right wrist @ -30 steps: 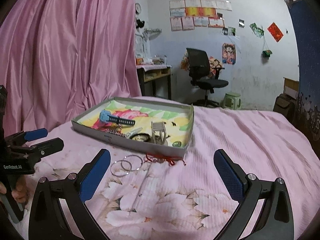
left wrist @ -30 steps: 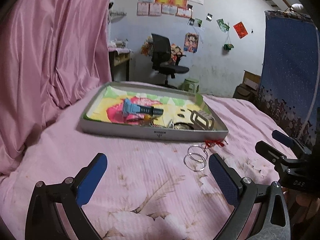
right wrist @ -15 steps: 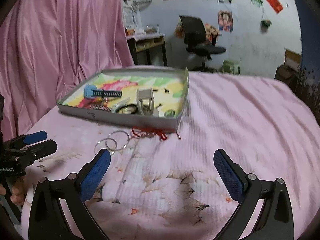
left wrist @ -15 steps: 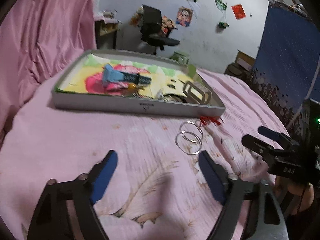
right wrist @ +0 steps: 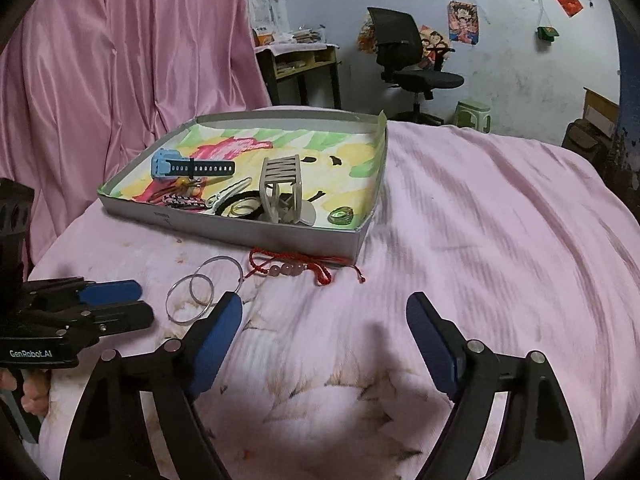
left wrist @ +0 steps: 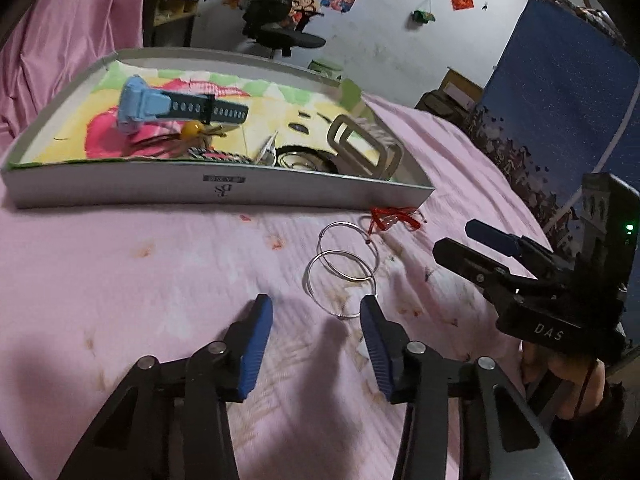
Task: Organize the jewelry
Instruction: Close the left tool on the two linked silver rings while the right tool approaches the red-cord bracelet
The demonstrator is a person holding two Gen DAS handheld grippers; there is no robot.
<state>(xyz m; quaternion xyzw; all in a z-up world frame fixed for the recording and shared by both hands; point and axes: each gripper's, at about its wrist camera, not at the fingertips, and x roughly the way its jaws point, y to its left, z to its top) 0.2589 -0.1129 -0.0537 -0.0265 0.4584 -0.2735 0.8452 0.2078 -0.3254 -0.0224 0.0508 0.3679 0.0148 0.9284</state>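
Two overlapping silver hoops (left wrist: 340,268) (right wrist: 204,288) lie on the pink bedspread in front of the grey tray (left wrist: 216,192) (right wrist: 256,232). A red cord bracelet with pink beads (left wrist: 394,218) (right wrist: 296,268) lies against the tray's near corner. My left gripper (left wrist: 316,302) (right wrist: 142,304) points down at the hoops, its jaws closing. The nearer hoop's edge reaches its right fingertip, and the pads do not press on it. My right gripper (right wrist: 323,300) (left wrist: 480,248) hovers short of the bracelet, its jaws closing over bare bedspread.
The tray holds a blue watch (left wrist: 160,108), a beige slatted rack (right wrist: 280,188), a green ring (right wrist: 341,216), cords and a hair clip. Pink curtains (right wrist: 120,60) hang on the left. An office chair (right wrist: 404,56) and a desk stand beyond the bed.
Both grippers have tipped downward and come closer to the bedspread. The left jaws have narrowed a lot and now sit right at the hoops. The right jaws have narrowed a little.
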